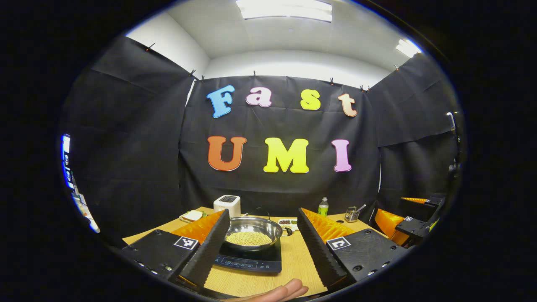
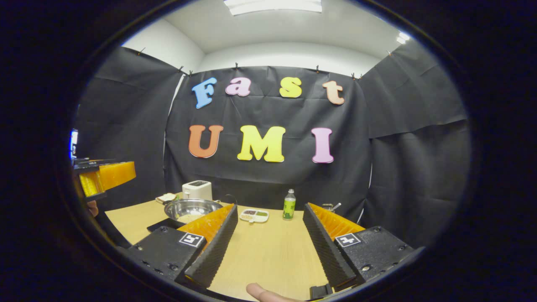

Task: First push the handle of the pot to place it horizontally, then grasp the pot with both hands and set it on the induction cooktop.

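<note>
Pot (image 1: 253, 233) sits on induction cooktop (image 1: 251, 256), holding pale yellow grains. Divided tray (image 2: 254, 215) with dark and green contents lies on worktop (image 2: 268, 251) beside green bottle (image 2: 288, 204). Left gripper (image 1: 260, 247) fingers spread apart, empty. Right gripper (image 2: 268, 247) likewise apart, empty.

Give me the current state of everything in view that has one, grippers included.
pot: sitting on the induction cooktop, holding pale grains, ungripped
induction cooktop: flat on the table, pot on it
left gripper: open, empty, back from the pot
right gripper: open, empty, over bare table
green bottle: upright, capped
toaster: upright at the table's far edge
</note>
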`<action>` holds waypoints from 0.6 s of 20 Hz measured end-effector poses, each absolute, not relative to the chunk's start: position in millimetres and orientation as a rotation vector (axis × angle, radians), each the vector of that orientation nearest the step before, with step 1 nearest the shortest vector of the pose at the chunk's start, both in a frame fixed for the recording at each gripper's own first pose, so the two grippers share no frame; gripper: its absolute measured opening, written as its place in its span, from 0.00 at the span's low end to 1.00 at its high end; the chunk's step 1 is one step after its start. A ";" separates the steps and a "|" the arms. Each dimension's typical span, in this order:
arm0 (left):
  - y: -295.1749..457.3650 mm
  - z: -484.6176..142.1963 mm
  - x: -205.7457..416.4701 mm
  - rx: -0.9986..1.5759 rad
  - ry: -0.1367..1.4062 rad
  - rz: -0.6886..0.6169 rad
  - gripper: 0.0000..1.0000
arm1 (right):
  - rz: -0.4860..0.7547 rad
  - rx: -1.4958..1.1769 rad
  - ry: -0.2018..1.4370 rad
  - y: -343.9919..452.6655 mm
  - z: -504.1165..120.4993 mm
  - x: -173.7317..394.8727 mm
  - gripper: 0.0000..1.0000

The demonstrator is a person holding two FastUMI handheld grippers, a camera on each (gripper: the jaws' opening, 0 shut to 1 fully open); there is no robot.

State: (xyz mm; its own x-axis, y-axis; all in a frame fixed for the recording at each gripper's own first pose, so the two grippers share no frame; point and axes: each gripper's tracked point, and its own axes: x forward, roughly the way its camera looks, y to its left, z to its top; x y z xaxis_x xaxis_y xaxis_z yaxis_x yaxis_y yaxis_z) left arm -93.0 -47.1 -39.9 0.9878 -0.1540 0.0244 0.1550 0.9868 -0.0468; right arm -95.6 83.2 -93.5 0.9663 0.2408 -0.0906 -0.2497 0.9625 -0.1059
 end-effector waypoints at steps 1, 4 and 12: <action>-50.3 -40.9 -92.9 -0.047 -0.022 -0.167 0.95 | 0.239 -0.110 0.076 79.6 -93.8 -94.1 0.96; -50.4 -40.2 -91.3 -0.040 -0.029 -0.167 0.95 | 0.236 -0.095 0.069 74.7 -94.0 -91.2 0.97; -50.5 -38.3 -89.9 0.001 -0.050 -0.148 0.95 | 0.225 -0.060 0.077 59.5 -95.6 -86.7 0.97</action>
State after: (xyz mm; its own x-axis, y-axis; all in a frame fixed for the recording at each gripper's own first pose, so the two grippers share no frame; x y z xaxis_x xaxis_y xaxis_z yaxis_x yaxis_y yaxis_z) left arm -89.9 -50.5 -38.3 0.9878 -0.1478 0.0498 0.1477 0.9890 0.0048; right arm -86.7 59.5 -95.6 0.9719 0.2202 -0.0829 -0.2248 0.9730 -0.0513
